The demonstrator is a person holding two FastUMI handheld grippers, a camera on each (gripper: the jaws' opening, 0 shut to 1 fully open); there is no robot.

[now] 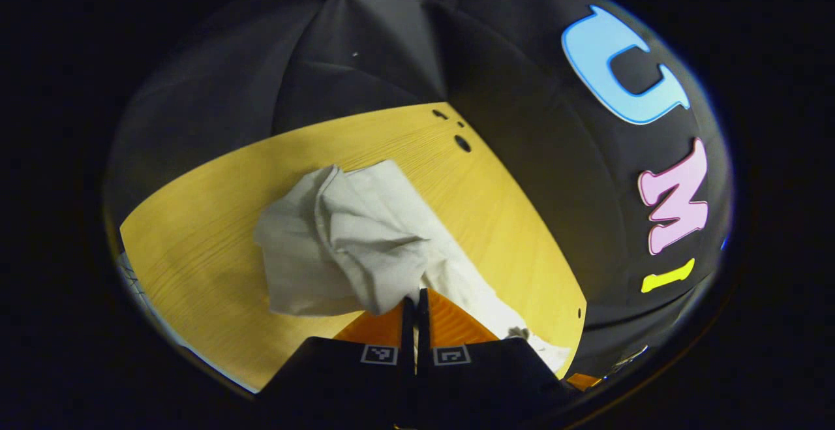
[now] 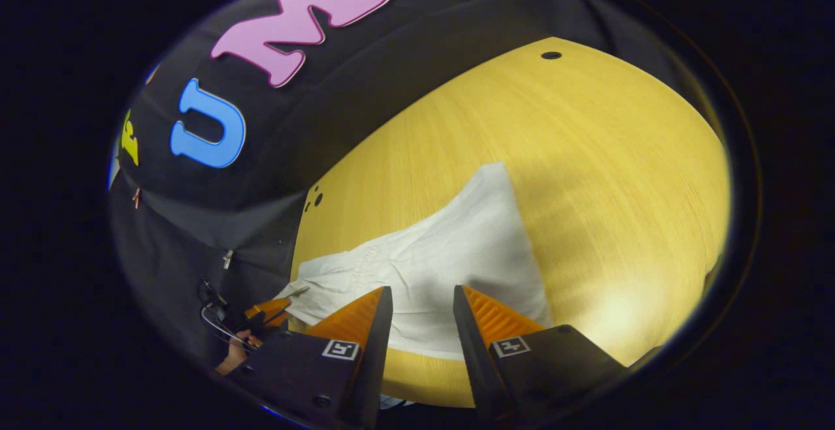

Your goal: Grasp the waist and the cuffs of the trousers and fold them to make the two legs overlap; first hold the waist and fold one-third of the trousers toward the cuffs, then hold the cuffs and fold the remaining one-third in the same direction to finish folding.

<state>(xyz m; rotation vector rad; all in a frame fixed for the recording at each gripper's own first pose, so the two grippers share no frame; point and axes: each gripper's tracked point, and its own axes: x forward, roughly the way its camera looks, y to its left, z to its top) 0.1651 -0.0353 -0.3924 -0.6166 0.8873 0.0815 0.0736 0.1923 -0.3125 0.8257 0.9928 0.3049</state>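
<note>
Left gripper (image 1: pixel 415 303) pinching pale trousers (image 1: pixel 339 241), right gripper (image 2: pixel 423 299) spread above them, yellow wooden table (image 2: pixel 587 156), black cloth wall (image 1: pixel 326 58).

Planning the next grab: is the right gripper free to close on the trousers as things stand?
Probably yes: the right gripper is open with the white trousers directly ahead on the table, nothing between.

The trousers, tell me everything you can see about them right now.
The trousers are pale off-white woven cloth, lying on the yellow wooden table. In the left gripper view they are bunched and creased, one part lifted where the left tool is shut on them. The right tool hangs open above a flatter part.
</note>
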